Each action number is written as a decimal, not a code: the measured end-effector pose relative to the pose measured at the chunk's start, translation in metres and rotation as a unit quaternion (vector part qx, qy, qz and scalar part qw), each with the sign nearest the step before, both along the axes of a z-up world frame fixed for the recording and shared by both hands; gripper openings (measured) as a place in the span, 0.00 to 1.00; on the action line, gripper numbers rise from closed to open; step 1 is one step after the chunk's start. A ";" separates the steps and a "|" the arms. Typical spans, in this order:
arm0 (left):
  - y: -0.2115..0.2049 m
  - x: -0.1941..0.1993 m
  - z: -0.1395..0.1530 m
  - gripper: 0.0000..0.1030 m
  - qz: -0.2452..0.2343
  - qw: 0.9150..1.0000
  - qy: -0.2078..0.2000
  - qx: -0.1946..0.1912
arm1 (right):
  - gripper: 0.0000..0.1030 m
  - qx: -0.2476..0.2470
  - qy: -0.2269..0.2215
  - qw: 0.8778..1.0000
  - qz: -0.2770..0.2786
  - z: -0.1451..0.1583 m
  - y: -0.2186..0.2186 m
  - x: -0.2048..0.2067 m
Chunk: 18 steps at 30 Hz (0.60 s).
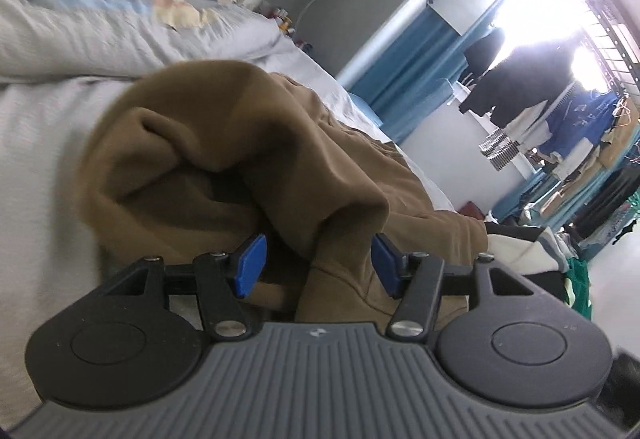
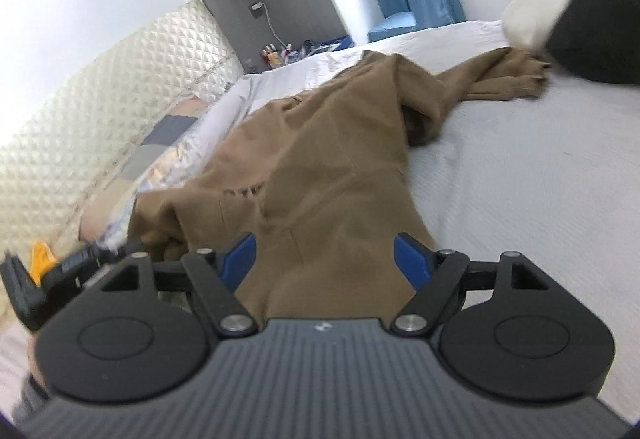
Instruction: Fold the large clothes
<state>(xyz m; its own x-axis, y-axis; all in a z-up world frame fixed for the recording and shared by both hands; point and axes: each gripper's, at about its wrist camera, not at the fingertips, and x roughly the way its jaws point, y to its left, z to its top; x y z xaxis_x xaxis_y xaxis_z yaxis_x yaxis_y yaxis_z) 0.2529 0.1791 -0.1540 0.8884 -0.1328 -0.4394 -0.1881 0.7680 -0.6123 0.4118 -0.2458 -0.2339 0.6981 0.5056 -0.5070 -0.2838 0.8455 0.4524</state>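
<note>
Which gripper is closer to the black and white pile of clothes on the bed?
Probably left. The left gripper has the pile just beyond its right side. The right gripper sees it far across the brown garment.

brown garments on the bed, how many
1: the brown garment lies spread along the white bed, one sleeve stretched toward the clothes pile. More brown items could be hidden in that pile.

The bed (image 2: 520, 167) has a pale grey cover. On it a brown garment (image 2: 320, 159) lies spread from 6 toward 1 o'clock, a patchwork pillow (image 2: 160, 143) at 9 and a clothes pile (image 2: 580, 31) at 2.
</note>
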 end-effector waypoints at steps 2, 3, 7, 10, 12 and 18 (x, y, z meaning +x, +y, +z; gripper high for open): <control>-0.001 0.013 -0.006 0.62 -0.012 1.000 -0.001 -0.008 | 0.75 0.000 0.006 1.000 0.000 -0.002 0.012 0.028; -0.002 0.020 -0.009 0.63 -0.017 1.000 -0.001 -0.011 | 0.75 -0.001 0.006 1.000 0.001 -0.003 0.017 0.039; -0.001 0.041 -0.027 0.67 -0.038 0.998 -0.003 -0.041 | 0.75 -0.006 0.007 1.000 -0.004 -0.015 0.035 0.091; 0.000 0.056 -0.041 0.67 -0.055 0.997 -0.001 -0.050 | 0.77 -0.002 0.023 1.000 -0.010 -0.031 0.033 0.121; 0.001 0.064 -0.048 0.67 -0.070 0.996 -0.008 -0.055 | 0.85 -0.005 0.032 0.999 -0.025 -0.043 0.028 0.134; 0.004 0.096 -0.078 0.66 -0.101 0.992 -0.004 -0.081 | 0.85 0.066 0.079 0.995 -0.020 -0.081 0.001 0.164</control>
<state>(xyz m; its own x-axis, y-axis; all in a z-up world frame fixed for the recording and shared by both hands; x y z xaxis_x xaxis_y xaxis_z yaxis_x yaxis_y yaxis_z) 0.3486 0.1835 -0.2323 0.8393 -0.3773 -0.3915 -0.0351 0.6809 -0.7315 0.5756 -0.2448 -0.3145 0.6364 0.5477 -0.5431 -0.1675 0.7855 0.5958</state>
